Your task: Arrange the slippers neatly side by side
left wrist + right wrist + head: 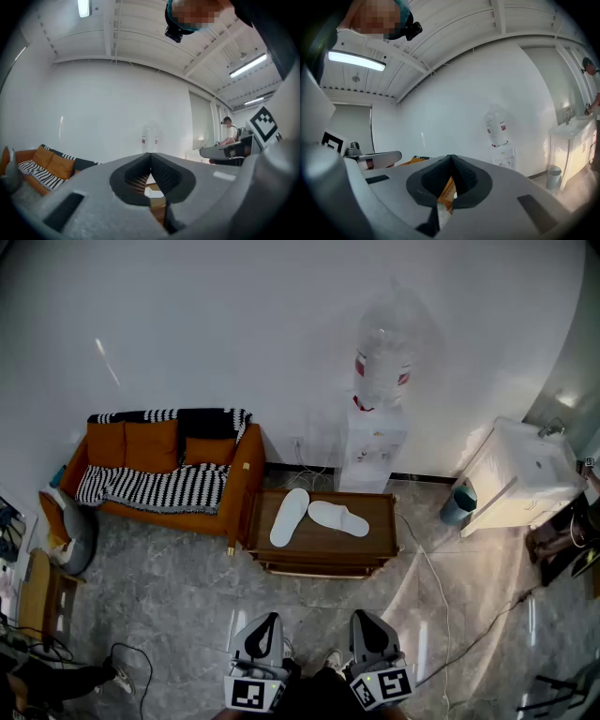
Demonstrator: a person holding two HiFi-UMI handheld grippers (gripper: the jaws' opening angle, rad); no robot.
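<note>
White slippers (290, 517) lie splayed on the low table (375, 545); sofa (150, 444) at nine o'clock, water dispenser (378, 442) at one. Left gripper (270, 618) and right gripper (362, 615) (six o'clock, well apart from the table) have jaws pressed together, empty.

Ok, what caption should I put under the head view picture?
Two white slippers lie splayed on a wooden table, with the left gripper and right gripper shut and short of it.

On the table (372, 546): left slipper (290, 517), right slipper (338, 518) (sofa (150, 446) leftward, dispenser (373, 446) behind).
</note>
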